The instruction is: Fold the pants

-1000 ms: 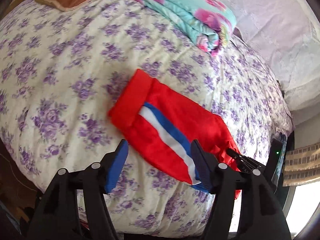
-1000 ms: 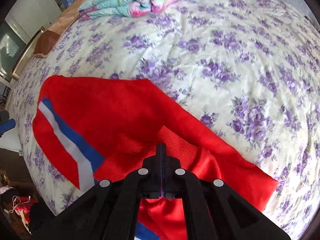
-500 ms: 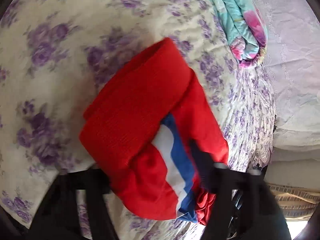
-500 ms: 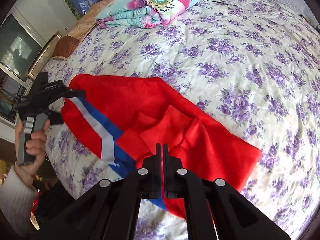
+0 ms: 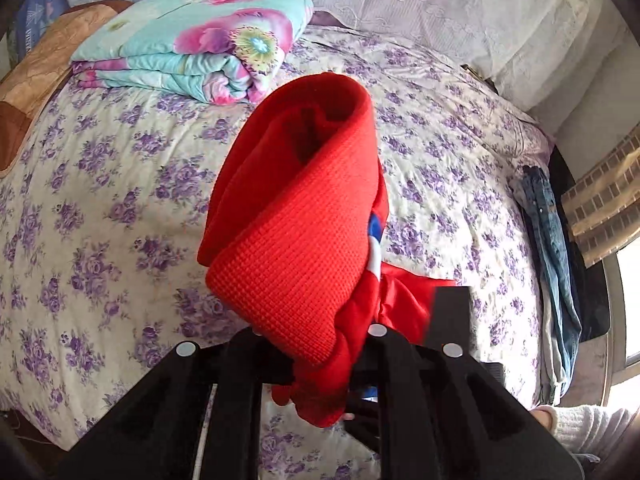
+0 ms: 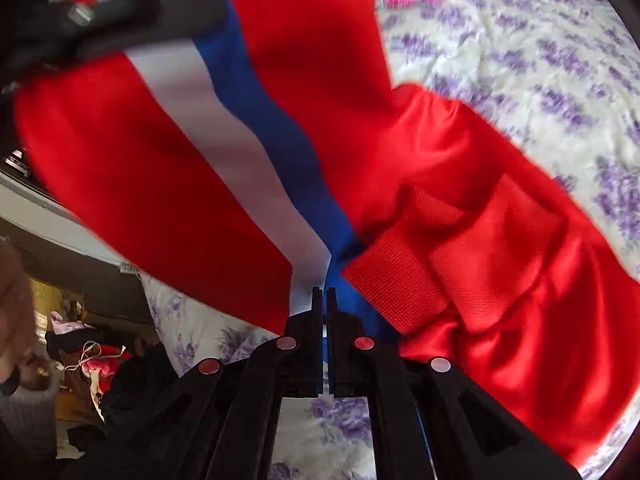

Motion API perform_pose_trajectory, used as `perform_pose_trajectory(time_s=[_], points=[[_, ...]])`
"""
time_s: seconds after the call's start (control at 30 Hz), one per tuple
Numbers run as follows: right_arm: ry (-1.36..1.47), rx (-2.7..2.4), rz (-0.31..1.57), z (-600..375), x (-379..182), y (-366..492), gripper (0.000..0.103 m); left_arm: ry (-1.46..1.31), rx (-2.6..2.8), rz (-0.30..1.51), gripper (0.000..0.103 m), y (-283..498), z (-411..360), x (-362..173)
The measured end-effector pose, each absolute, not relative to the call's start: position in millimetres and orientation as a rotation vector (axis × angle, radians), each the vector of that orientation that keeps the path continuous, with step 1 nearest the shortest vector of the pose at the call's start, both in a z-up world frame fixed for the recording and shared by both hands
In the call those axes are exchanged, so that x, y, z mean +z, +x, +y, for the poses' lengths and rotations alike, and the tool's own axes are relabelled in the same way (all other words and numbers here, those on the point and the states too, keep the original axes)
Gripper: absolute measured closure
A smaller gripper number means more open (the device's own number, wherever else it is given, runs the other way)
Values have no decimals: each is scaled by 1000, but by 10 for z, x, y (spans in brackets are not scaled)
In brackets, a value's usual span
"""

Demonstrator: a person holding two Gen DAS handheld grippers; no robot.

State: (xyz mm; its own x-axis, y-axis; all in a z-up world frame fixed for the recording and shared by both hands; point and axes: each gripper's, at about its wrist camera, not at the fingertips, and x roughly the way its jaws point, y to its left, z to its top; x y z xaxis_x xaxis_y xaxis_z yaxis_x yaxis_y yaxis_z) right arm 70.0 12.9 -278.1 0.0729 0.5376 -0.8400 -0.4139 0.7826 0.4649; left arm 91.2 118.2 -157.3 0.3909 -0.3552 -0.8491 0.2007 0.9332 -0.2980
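The red pants (image 5: 296,240) with a white and blue side stripe (image 6: 240,132) hang lifted above the bed. My left gripper (image 5: 316,356) is shut on the ribbed waistband end, which stands up in front of its camera. My right gripper (image 6: 323,300) is shut on the pants at the stripe's edge, next to the other ribbed red band (image 6: 392,280). The left gripper (image 6: 120,12) shows in the right wrist view at top left, holding the far end of the cloth stretched between the two. The right gripper's black body (image 5: 452,312) shows behind the cloth in the left wrist view.
The bed has a purple-flowered sheet (image 5: 100,200). A folded floral quilt (image 5: 192,52) lies at its head, with a brown pillow (image 5: 28,76) at left. Blue jeans (image 5: 552,248) lie along the right edge. Clutter lies on the floor beside the bed (image 6: 92,364).
The left gripper closed on the waistband and lifted it off the bed. The pants went from lying on the sheet to hanging stretched in the air between both grippers.
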Motion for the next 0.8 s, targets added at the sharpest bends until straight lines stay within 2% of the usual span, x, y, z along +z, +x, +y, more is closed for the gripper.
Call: perform_pose_trajectory(time_s=[0.07,0.13,0.27,0.4,0.57,0.63,0.8], points=[[124,700,1400,205,-3055,710,100,-136,-345,1169,91,982,1100,-1727],[222,721,1425,115,-2998,740,100,-152,-339,1187,91,1013,1107,-1839],[389,625,1275,-288,-2625,939,100,-218,-353,1195,91,1030,1192,-1870],[489,567,1304,-379,-2815,1345,100,-205,-385,1200,91,1002,1076,-1858],[463,582,1334,-171,-3078,1472,103,-144,-383,1199,91,957,859,-1844],[465,568,1319,-262,-2957,1388,103,-161,-404,1210,91,961,856,-1829],[264,422,1186,-1039,-2366,890,101,-104,-447,1218,91,874,671,-1858]])
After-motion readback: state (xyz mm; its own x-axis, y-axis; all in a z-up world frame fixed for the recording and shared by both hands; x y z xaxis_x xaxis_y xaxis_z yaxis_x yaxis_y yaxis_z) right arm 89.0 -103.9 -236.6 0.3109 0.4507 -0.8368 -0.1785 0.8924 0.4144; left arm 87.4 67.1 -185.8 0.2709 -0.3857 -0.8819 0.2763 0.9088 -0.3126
